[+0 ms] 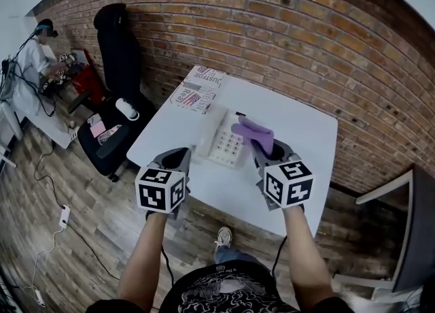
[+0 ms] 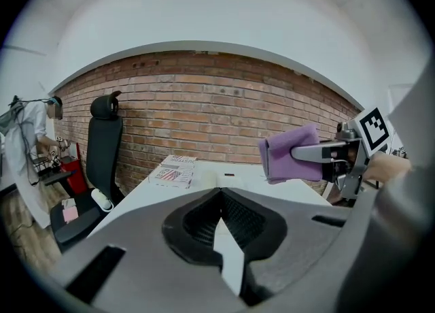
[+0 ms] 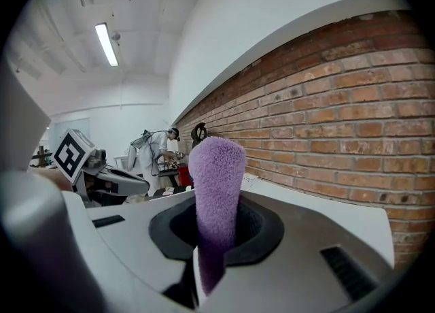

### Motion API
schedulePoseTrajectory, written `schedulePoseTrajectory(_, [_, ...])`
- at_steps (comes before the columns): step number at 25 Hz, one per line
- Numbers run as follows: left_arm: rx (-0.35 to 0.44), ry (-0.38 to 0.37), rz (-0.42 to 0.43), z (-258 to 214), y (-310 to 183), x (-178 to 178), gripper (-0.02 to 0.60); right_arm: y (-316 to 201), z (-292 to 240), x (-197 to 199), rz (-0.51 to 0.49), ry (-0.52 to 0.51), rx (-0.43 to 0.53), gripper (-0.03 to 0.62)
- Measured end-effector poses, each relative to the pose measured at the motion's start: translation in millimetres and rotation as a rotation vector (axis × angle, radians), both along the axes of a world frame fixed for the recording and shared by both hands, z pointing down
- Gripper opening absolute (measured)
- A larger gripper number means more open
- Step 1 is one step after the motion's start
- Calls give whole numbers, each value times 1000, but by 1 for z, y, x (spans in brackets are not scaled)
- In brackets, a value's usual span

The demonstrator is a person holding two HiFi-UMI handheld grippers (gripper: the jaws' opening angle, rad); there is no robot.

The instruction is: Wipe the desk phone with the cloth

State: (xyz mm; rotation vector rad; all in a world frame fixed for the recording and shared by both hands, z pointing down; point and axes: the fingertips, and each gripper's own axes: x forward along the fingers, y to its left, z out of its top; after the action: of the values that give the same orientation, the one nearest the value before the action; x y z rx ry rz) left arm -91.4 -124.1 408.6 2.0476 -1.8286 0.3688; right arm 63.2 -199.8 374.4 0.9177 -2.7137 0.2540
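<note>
The left tongs hover just left of the phone, over the near part of the white counter; their tips are brought together with nothing between them.

The phone lies flat in the middle of the counter; its long axis runs from the person toward the brick wall, the far end leaning slightly right; the handset lies along its left side and the keypad is to the right, facing up.

The purple cloth hangs over the phone's right edge and far corner; the left gripper view shows it raised above the counter, so it seems to be off the phone.

The right tongs are clamped on the cloth, which stands up out of them.

The cloth is fetched and in position; the wiping itself looks still to do, as no frame shows which surfaces are clean.
</note>
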Motion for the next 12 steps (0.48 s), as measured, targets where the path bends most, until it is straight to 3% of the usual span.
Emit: schedulePoseTrajectory(12, [-16,-44,82,4,-94,2,8,-88,17,-9,27,24,-36,43])
